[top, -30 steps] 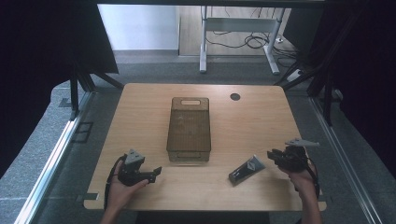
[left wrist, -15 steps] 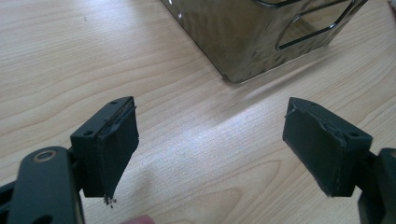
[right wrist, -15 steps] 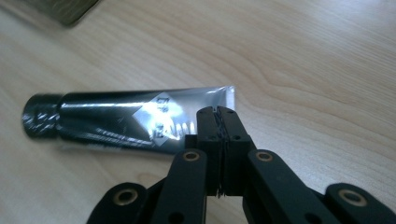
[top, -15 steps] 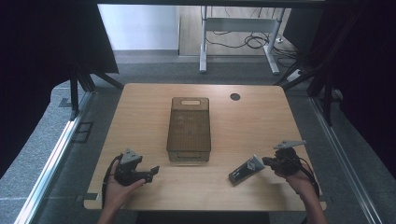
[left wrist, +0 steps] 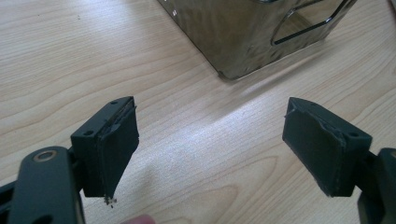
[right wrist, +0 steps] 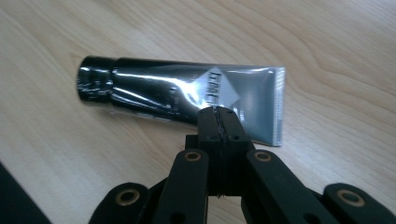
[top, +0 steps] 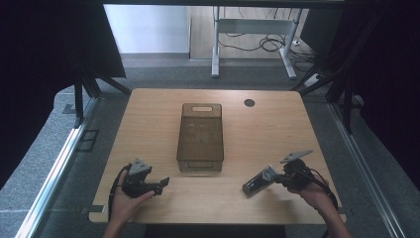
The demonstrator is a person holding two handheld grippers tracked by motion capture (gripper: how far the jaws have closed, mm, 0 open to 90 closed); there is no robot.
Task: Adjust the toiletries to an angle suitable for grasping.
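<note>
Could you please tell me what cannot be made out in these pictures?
- Bin's contents: high view, tinted walls obscure them; left gripper view cuts it off at the top edge.
- Tube's label: right gripper view, glare and blur.
- Whether right gripper pinches the tube: its closed jaws hide the contact.

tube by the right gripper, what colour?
Glossy black tube with a black cap and a white diamond label; clearest in the right gripper view.

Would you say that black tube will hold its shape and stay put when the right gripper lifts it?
The tube looks soft; it will probably sag toward its cap. Its glossy skin may slip in the right gripper, whose shut jaws meet at one edge. Its flattened, crimped end probably won't roll.
</note>
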